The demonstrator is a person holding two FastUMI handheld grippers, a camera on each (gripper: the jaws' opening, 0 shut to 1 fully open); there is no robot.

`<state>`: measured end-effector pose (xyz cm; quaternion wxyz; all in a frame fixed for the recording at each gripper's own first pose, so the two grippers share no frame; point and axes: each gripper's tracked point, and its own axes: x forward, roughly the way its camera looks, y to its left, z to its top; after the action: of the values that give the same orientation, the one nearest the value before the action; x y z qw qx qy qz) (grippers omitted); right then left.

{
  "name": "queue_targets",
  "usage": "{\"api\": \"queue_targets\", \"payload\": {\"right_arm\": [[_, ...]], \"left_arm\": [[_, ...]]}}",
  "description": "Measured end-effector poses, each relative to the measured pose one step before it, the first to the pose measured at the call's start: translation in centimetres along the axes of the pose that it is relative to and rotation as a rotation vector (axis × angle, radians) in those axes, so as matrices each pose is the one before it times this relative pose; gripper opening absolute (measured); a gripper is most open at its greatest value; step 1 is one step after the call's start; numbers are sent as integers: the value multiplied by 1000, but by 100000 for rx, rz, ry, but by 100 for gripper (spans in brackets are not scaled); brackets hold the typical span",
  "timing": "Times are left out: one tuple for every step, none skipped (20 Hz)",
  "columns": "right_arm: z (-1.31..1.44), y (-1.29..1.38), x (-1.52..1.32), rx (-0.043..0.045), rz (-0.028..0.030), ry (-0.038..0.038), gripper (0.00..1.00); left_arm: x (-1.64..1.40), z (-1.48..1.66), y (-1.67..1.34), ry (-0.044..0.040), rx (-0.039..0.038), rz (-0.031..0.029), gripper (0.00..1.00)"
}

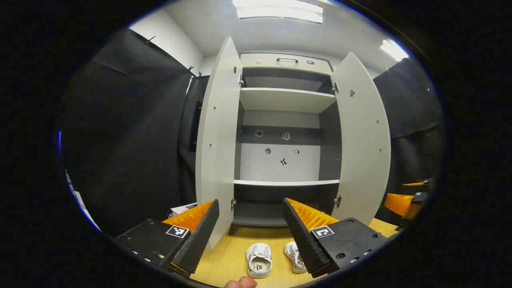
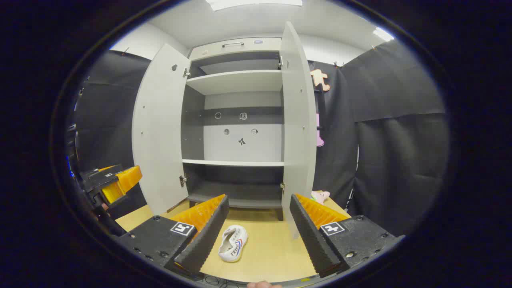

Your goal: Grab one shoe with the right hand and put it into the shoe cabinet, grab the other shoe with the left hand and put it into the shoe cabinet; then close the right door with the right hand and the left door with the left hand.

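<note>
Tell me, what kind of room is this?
Probably a small recording booth, not a real home: black cloth wall hangs all around, a shoe cabinet stands with both doors open, and two white shoes lie on the wooden floor between two open grippers.

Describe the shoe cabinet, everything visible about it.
The shoe cabinet is a tall unit with pale grey doors and shelves and darker grey inner walls, apparently laminated board. Both doors stand wide open: the left door and right door, each hung on small metal hinges. Inside, the shelves are bare of shoes; small stickers dot the back panel. A top panel carries a dark handle. It stands on the light wooden floor, with two white shoes lying in front, untouched.
</note>
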<state>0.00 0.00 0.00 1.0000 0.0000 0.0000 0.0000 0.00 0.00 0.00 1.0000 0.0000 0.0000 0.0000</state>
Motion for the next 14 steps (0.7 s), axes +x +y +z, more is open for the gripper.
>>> {"api": "queue_targets", "payload": {"right_arm": [[49, -42, 108, 27, -305, 153, 99], [-102, -16, -73, 133, -288, 298, 99], [55, -54, 57, 282, -272, 159, 99], [-53, -15, -40, 270, 137, 40, 99], [89, -35, -17, 11, 29, 9, 99], [-34, -126, -82, -82, -441, -202, 99], [92, 8, 7, -88, -411, -345, 99], [57, 62, -19, 3, -96, -499, 99], [102, -1, -24, -1, -146, -373, 99], [-28, 26, -61, 28, -48, -378, 99], [95, 67, -38, -74, 58, -384, 99], [28, -12, -37, -289, -173, -266, 99], [40, -34, 35, -420, -165, -171, 99], [-107, 81, 1, -467, -105, 29, 99]], "left_arm": [[-46, 72, -15, -616, 624, -14, 95], [22, -46, 13, -63, 603, 107, 95], [114, -117, 9, 82, 441, -474, 95], [-32, -14, -20, -17, 436, -576, 95], [32, -40, 7, -23, 359, -300, 95], [0, 14, -29, -154, 230, -356, 95], [50, 0, -36, -262, 118, -472, 95], [5, 34, -36, -285, 62, -414, 95], [48, 27, -82, -320, 7, -525, 95], [-10, -5, -72, -106, 119, -610, 95], [-45, 22, -21, -239, 144, -420, 95], [79, 52, -27, -233, 88, -232, 95], [64, -123, -16, -4, -59, -197, 95], [47, -70, -53, -266, -278, -345, 95]]}}
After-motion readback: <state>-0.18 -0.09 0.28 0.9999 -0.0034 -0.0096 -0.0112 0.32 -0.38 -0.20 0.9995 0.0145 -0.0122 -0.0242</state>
